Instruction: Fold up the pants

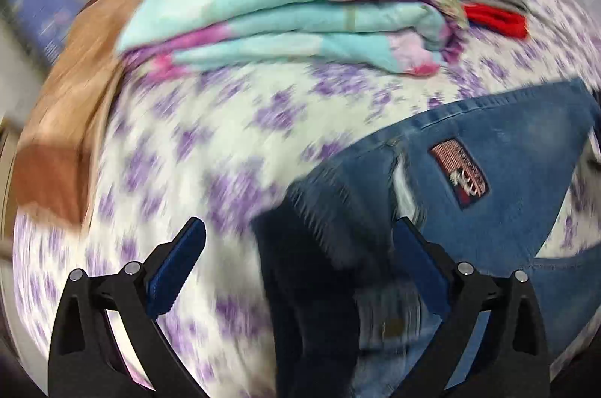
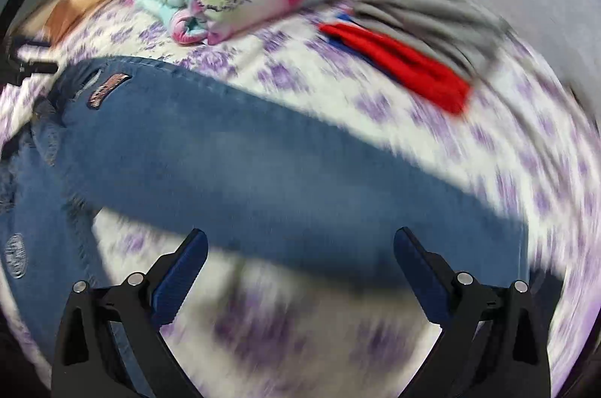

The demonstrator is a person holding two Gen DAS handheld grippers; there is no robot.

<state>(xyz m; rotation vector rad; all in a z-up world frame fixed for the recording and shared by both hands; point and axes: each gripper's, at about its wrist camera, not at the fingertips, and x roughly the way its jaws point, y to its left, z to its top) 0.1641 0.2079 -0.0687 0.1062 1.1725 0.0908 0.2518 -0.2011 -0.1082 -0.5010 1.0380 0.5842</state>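
Folding looks barely begun: the blue denim pants point(image 2: 263, 157) lie spread unfolded on the purple-flowered bed sheet point(image 2: 469, 153), just ahead of both spread, empty hand-held grippers, left point(image 1: 298, 270) and right point(image 2: 300, 270).

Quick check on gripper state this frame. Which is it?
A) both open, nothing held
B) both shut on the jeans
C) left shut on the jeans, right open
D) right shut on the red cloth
A: the left gripper and right gripper both have their fingers spread wide, with the jeans lying on the floral bedsheet and no fabric pinched.
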